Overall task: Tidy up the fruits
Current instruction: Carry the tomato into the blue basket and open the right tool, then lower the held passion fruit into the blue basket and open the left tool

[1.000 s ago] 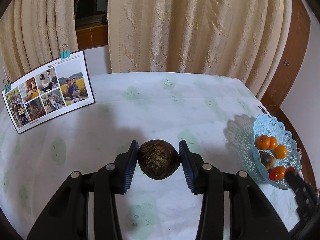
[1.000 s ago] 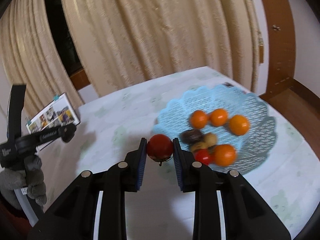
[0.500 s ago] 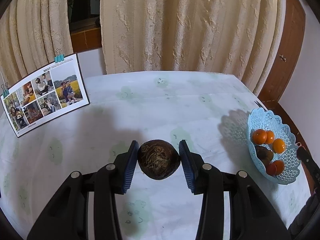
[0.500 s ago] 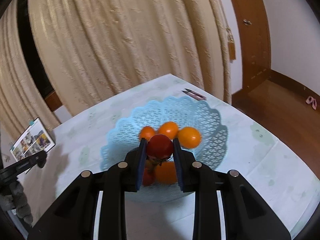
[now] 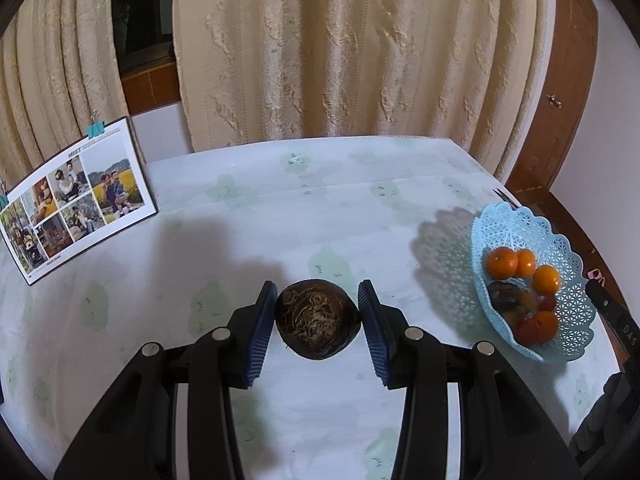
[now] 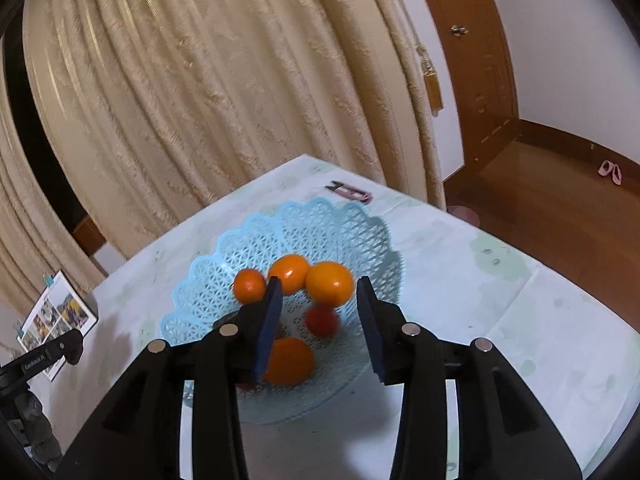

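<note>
My left gripper [image 5: 318, 322] is shut on a dark brown, rough-skinned fruit [image 5: 317, 324] and holds it above the table. A light blue lattice basket [image 5: 560, 240] stands at the right with several oranges [image 5: 502, 262] and a dark fruit. In the right wrist view my right gripper [image 6: 320, 320] is open above the basket [image 6: 224, 264]. A red tomato [image 6: 321, 320] lies in the basket below and between the fingers, among several oranges [image 6: 330, 283].
A photo card [image 5: 76, 196] with teal clips stands at the table's left back. Cream curtains hang behind the table. A small pink and black object [image 6: 350, 192] lies beyond the basket. The table's edges fall to a wooden floor at the right.
My right gripper moved over the basket, opened and let the red tomato go into it. My left gripper kept hold of the brown fruit and drifted slightly.
</note>
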